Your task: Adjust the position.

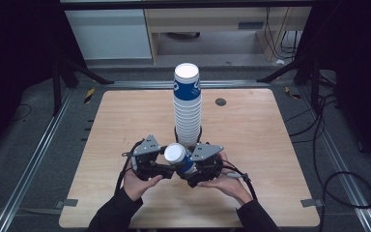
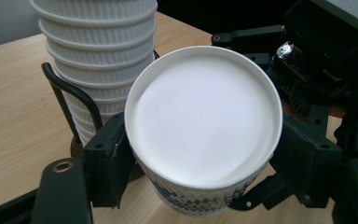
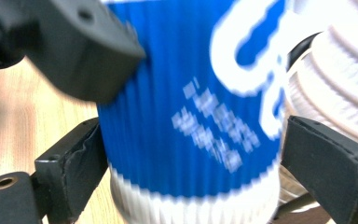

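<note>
A blue-and-white ribbed paper cup (image 1: 176,155) is held upside down, white base up, just in front of a tall stack of the same cups (image 1: 187,106) on the wooden table (image 1: 121,121). My left gripper (image 1: 166,166) is shut on the cup; in the left gripper view its pads press both sides of the cup (image 2: 200,116), with the stack (image 2: 102,56) behind. My right gripper (image 1: 193,169) stands open around the same cup. In the right gripper view the cup's blurred blue wall (image 3: 191,93) sits between the jaws of the right gripper (image 3: 193,168), with a slight gap at the right pad.
A black wire holder (image 2: 60,88) rings the foot of the stack. A round dark grommet (image 1: 221,101) sits in the table behind the stack to the right. Cables lie on the floor at the right. The stack (image 3: 335,79) is close beside the cup.
</note>
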Action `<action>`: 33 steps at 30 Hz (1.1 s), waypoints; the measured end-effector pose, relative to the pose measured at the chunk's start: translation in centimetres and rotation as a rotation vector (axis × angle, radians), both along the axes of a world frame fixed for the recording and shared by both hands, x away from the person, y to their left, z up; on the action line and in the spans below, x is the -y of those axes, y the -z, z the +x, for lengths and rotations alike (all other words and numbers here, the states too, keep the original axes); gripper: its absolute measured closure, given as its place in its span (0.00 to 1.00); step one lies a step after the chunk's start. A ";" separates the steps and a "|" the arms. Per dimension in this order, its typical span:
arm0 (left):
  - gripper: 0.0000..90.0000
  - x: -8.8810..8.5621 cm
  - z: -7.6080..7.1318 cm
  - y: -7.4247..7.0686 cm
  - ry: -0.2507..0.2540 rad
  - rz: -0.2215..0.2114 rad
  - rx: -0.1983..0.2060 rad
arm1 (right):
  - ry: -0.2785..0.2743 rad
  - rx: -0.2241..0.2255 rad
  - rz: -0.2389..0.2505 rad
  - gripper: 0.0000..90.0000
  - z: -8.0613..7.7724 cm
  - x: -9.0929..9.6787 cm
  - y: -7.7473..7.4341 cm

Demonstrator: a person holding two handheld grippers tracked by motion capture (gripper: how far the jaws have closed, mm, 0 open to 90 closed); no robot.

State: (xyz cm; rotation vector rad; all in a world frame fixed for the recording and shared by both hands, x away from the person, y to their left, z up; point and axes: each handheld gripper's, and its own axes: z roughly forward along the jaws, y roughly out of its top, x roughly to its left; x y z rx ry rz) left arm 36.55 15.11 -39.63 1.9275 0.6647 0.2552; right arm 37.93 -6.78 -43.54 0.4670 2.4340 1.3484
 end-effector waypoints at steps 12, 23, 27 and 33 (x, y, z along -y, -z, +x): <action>0.30 -0.5 -0.2 -0.2 0.013 -0.054 0.011 | -0.015 -0.045 0.073 0.09 0.2 0.6 -0.1; 0.29 -0.3 -0.1 0.1 0.028 -0.061 -0.006 | -0.040 -0.054 0.054 0.17 0.2 0.5 0.2; 0.27 -0.3 0.0 0.1 0.030 -0.048 -0.015 | -0.042 -0.055 0.043 0.18 0.2 0.6 0.2; 0.20 -0.2 0.3 0.2 0.047 -0.012 -0.057 | -0.049 -0.024 -0.009 0.18 0.0 0.4 0.1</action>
